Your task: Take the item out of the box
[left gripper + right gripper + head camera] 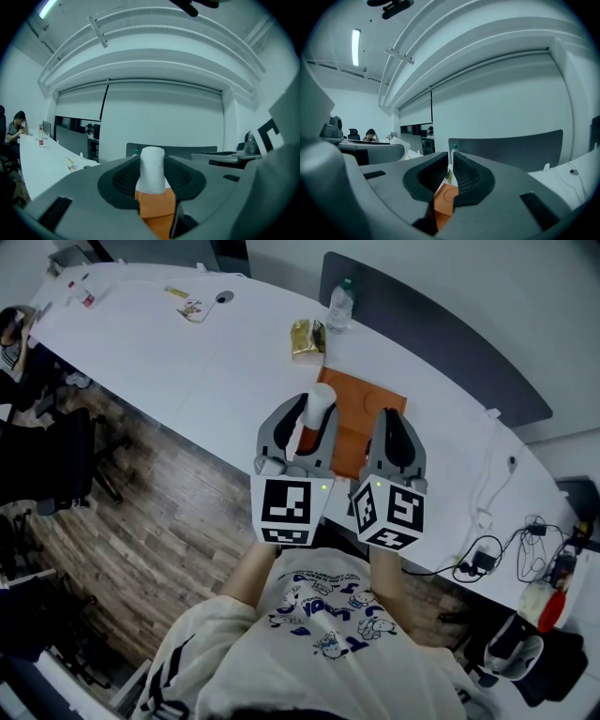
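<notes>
Dark ribbed pads of the left gripper (152, 161) stand at a middle opening and press from both sides on the item (322, 401), a white upright roll which looks wrapped in paper or cloth; the material is hard to tell. It is probably light and a little soft, so a gentle grip on its middle, as now, should hold it without crushing, and the matt wrap should not slip. The item is raised above the orange box (366, 413), which lies flat on the white table (187, 362), just beyond the jaws. To the right, the right gripper (451, 171) has its jaws almost together with nothing between them; only the box shows through the thin slit.
</notes>
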`<state>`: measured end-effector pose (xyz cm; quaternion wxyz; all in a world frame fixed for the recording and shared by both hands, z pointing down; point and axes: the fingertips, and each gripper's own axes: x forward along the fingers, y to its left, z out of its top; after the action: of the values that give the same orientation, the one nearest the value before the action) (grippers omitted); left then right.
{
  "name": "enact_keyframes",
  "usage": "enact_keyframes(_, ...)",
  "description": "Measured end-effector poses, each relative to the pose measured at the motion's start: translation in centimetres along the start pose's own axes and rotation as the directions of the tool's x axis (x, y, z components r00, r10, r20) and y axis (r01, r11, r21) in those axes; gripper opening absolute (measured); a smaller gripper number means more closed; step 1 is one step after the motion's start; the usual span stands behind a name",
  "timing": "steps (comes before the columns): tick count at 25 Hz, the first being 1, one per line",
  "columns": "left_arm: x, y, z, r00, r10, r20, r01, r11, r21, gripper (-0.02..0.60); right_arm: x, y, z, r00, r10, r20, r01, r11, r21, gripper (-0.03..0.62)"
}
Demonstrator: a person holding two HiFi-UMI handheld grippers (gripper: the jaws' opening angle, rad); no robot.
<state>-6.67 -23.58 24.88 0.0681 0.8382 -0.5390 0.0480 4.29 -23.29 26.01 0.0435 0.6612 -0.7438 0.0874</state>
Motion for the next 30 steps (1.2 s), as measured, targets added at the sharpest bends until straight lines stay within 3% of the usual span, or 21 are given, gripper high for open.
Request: enact_keyframes(30,-1.7,0.3,1.3,0.997,0.048,0.055,-0.05,0.998,0.036,0.17,-2.1,0.5,0.8,0.999,0.017,0.038,-0.016,1.0,-0.014,0.054)
